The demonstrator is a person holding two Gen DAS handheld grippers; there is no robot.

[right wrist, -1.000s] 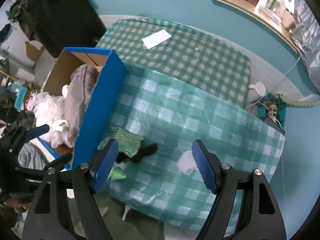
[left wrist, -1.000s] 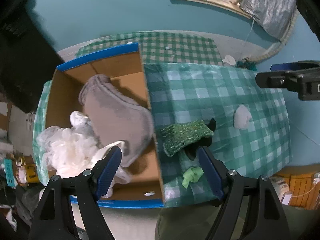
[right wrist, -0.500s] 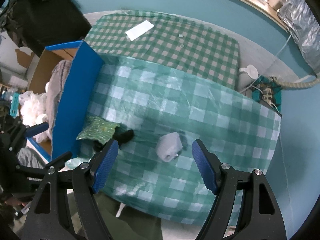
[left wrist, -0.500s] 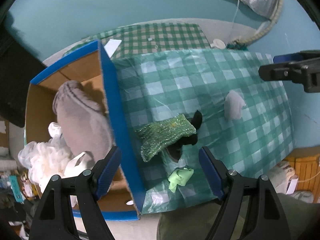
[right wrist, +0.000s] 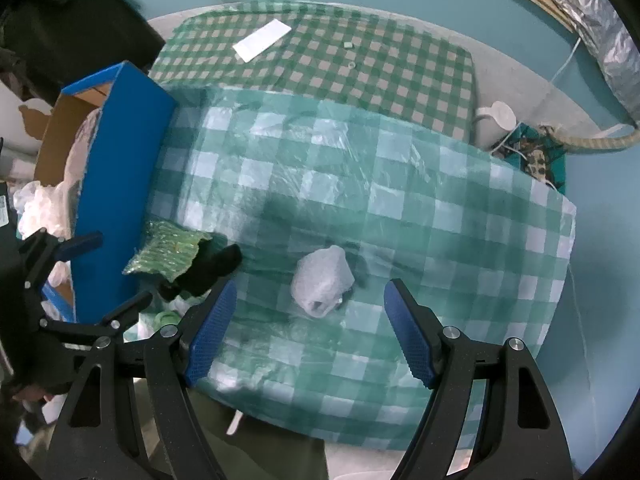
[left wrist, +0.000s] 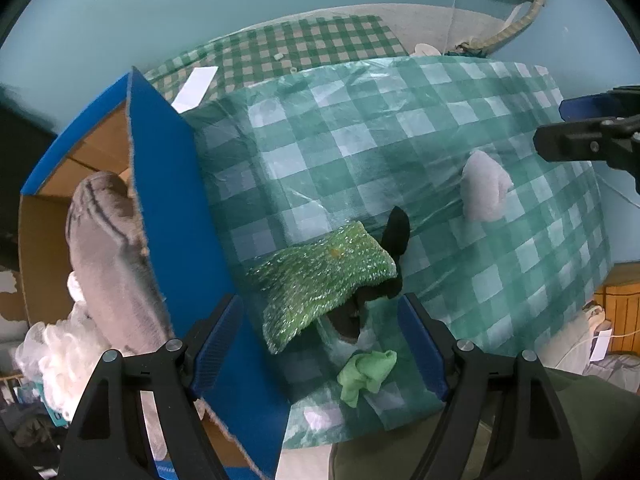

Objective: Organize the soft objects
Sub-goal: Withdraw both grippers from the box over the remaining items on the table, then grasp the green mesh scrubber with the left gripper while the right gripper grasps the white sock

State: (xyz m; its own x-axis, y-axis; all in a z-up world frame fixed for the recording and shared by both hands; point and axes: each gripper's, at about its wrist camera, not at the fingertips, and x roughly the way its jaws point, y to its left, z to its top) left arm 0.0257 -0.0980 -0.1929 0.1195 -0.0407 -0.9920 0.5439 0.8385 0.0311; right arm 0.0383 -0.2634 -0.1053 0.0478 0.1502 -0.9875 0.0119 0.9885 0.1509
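Note:
A sparkly green cloth [left wrist: 320,276] lies on the checked table next to the blue cardboard box [left wrist: 176,216], over a black soft item [left wrist: 394,236]. A small light-green cloth [left wrist: 366,372] lies at the table's near edge. A white crumpled soft item [right wrist: 322,280] lies mid-table; it also shows in the left wrist view [left wrist: 484,188]. My left gripper [left wrist: 320,344] is open above the green cloth. My right gripper [right wrist: 306,336] is open just above the white item. The box holds a grey plush item [left wrist: 104,248] and white fluffy material [left wrist: 52,352].
A white card [right wrist: 262,40] lies on the far small-checked table. A white appliance with cables [right wrist: 496,120] sits on the floor at the right. The blue box wall [right wrist: 120,168] stands at the table's left edge.
Both grippers moved right and lower toward the table. The left went from over the box to over the green cloth. The right came over the white item. Both stayed open.

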